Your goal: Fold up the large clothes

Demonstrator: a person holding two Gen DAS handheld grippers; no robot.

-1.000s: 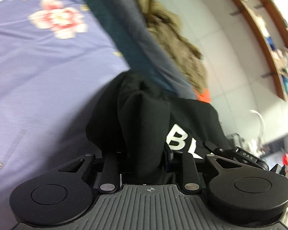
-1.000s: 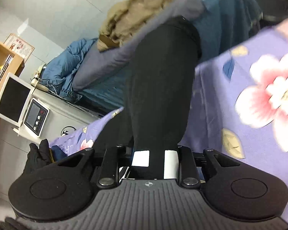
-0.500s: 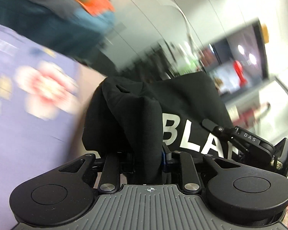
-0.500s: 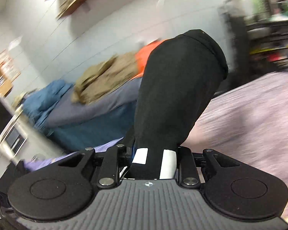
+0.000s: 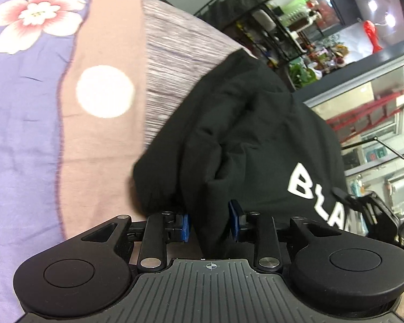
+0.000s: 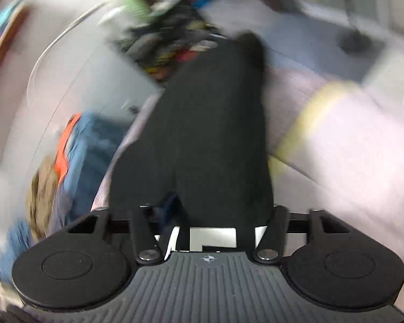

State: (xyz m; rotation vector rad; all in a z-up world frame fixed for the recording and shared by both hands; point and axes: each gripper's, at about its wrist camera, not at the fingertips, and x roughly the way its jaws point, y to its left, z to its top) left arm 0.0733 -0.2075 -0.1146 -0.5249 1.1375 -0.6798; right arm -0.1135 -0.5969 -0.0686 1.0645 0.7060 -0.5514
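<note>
You've swung both grippers off the floral sheet (image 5: pixel 27 107): ahead of your left gripper (image 5: pixel 209 223) there's now the pink spotted band (image 5: pixel 105 91) and heathered fabric (image 5: pixel 175 53), with cluttered shelves (image 5: pixel 282 27) beyond the garment (image 5: pixel 242 134). The cloth between its blue pads (image 5: pixel 185 227) has thinned to a narrow fold, gaps showing either side. Your right gripper (image 6: pixel 210 215) is opening, fingers spread wider than a moment ago, garment still between them; past them, all blur.

Garment (image 5: pixel 245 134) on the bedspread (image 5: pixel 27 134), shelving rack (image 5: pixel 280 27) behind it.
</note>
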